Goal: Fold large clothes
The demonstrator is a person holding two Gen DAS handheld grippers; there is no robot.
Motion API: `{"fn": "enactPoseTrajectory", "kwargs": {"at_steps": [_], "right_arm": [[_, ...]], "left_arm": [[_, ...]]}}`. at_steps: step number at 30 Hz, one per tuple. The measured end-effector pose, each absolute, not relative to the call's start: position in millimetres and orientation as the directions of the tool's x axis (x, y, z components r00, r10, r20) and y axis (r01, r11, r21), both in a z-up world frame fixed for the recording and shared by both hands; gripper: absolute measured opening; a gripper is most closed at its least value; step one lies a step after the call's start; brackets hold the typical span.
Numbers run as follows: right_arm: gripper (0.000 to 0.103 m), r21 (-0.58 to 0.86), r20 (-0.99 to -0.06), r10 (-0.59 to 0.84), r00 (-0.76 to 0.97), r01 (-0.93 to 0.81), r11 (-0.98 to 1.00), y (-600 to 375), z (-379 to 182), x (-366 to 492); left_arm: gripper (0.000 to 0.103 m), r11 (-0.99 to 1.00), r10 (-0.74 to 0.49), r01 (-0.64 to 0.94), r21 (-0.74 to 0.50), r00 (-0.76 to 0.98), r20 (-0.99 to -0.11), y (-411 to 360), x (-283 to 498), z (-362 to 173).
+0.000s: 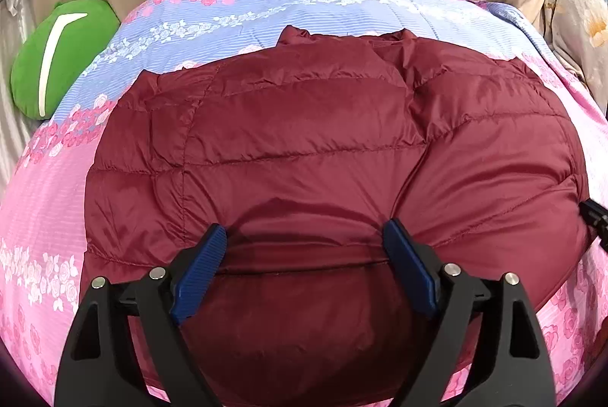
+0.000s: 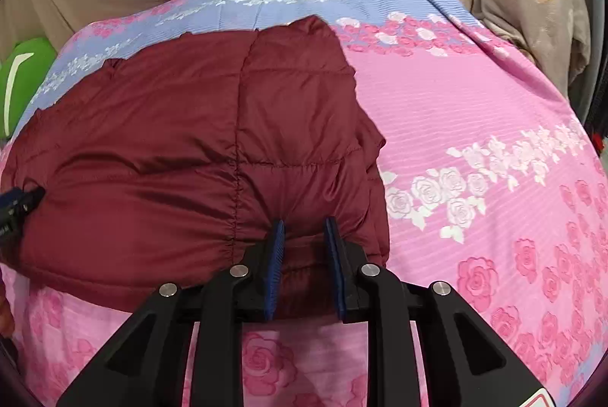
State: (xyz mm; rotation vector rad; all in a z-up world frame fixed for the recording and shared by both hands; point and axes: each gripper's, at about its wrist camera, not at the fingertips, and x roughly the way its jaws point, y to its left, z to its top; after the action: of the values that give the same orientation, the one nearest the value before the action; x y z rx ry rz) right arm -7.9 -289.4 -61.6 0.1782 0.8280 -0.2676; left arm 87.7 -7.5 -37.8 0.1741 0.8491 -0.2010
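Left wrist view: the maroon down jacket (image 1: 304,141) lies on the floral bedspread (image 1: 45,217); the left gripper (image 1: 304,239) spreads its fingers wide over the puffy near hem. It looks light, soft and slippery.

Right wrist view: the right gripper (image 2: 302,236), at 6 o'clock, pinches a thick fold of the hem between partly closed fingers, a sound hold.

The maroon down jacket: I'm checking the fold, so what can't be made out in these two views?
- Jacket near hem: left wrist view, covered by the left tool and its black arms.
- Sleeves, front closure: neither view shows them, folded under or facing down.
- Right tool grip: right wrist view, puffy fabric bulges between the pads; whether they pinch it is unclear.
- Flowered bedspread: edges cut off by the fisheye rim.
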Motion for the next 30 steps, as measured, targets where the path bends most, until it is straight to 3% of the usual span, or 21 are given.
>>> {"fn": "enactPoseTrajectory", "kwargs": {"at_steps": [4,10,16,22,30], "right_arm": [[0.021,0.119,-0.707,-0.081,0.702,0.231,0.966,-271.7,-34.3,-7.8],[0.02,0.167,-0.652,0.122,0.748,-0.016,0.986,-206.6,5.2,35.7],[0.02,0.123,-0.658,0.162,0.735,-0.107,0.987,-163.9,10.4,103.3],[0.02,0.126,-0.755,0.172,0.633,-0.117,0.985,-142.4,-29.3,173.0],[0.019,0.103,-0.768,0.144,0.624,-0.102,0.99,-134.0,-40.5,177.1]], "left_arm": [[0.084,0.968,-0.109,0.243,0.068,0.645,-0.756,-7.2,87.6,-38.8],[0.085,0.966,-0.109,0.246,0.073,0.651,-0.752,-7.2,85.6,-41.4],[0.087,0.967,-0.137,0.251,0.037,0.64,-0.756,2.3,81.3,-39.7],[0.088,0.977,-0.152,0.214,-0.013,0.645,-0.749,26.5,78.5,-22.4],[0.089,0.987,-0.112,0.159,-0.012,0.636,-0.764,45.6,88.1,-24.6]]}}
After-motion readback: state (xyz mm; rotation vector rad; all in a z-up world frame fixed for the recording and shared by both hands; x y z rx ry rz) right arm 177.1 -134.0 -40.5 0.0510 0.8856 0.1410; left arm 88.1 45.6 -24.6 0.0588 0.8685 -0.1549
